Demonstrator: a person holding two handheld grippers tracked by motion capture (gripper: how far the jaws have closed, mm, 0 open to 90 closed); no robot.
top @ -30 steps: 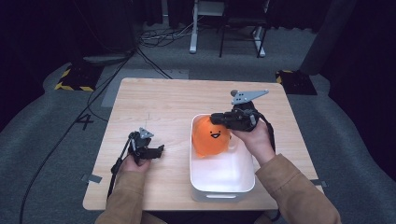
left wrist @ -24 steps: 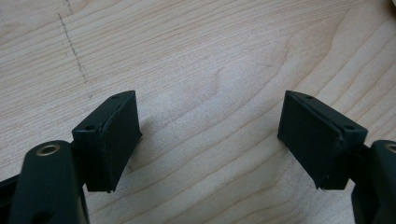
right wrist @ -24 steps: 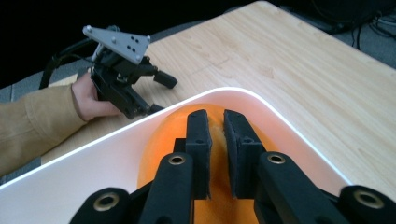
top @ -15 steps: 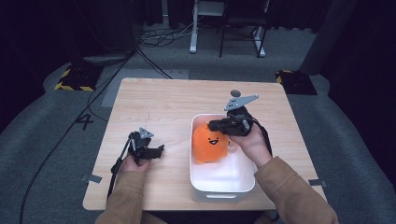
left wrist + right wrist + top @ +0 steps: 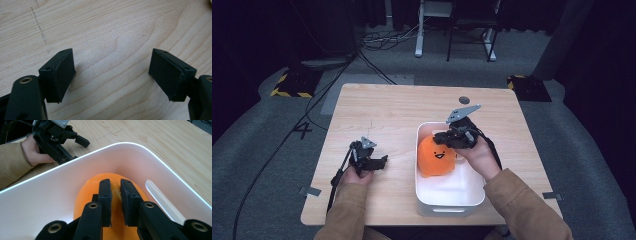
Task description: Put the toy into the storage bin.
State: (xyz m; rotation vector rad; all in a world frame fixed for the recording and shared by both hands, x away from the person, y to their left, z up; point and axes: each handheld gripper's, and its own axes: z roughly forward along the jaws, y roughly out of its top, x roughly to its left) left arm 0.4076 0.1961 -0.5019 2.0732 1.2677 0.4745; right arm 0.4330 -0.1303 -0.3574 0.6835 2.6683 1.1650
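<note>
1. Pinching a fold of the orange plush toy (image 5: 437, 156), the right gripper (image 5: 447, 138) has its jaws nearly together, with a narrow strip of orange fabric caught between the pads, as the right gripper view (image 5: 115, 195) makes plain.
2. That plush toy, round-bodied with a small smiling face stitched on its front, sits inside the white plastic bin (image 5: 451, 192), in the end of the bin farther from the person.
3. In the right gripper view the toy (image 5: 86, 195) lies against the bin's curved far wall (image 5: 75, 177), and a slot-shaped handle opening (image 5: 160, 200) shows in the wall beside it.
4. A grey three-cornered plate (image 5: 463, 112) rises above the right gripper, and the person's right hand (image 5: 479, 157) reaches over the bin's rim to hold the tool.
5. Resting on the bare wooden table (image 5: 387, 110), well apart from the bin, the left gripper (image 5: 379, 162) has its jaws spread wide with nothing between them.
6. From the left gripper view, the two black pads (image 5: 63, 72) stand far apart over pale wood grain (image 5: 112, 37), just above the surface or touching it; which, I cannot tell.
7. Both tan sleeves (image 5: 522, 210) enter from the near edge of the table.
</note>
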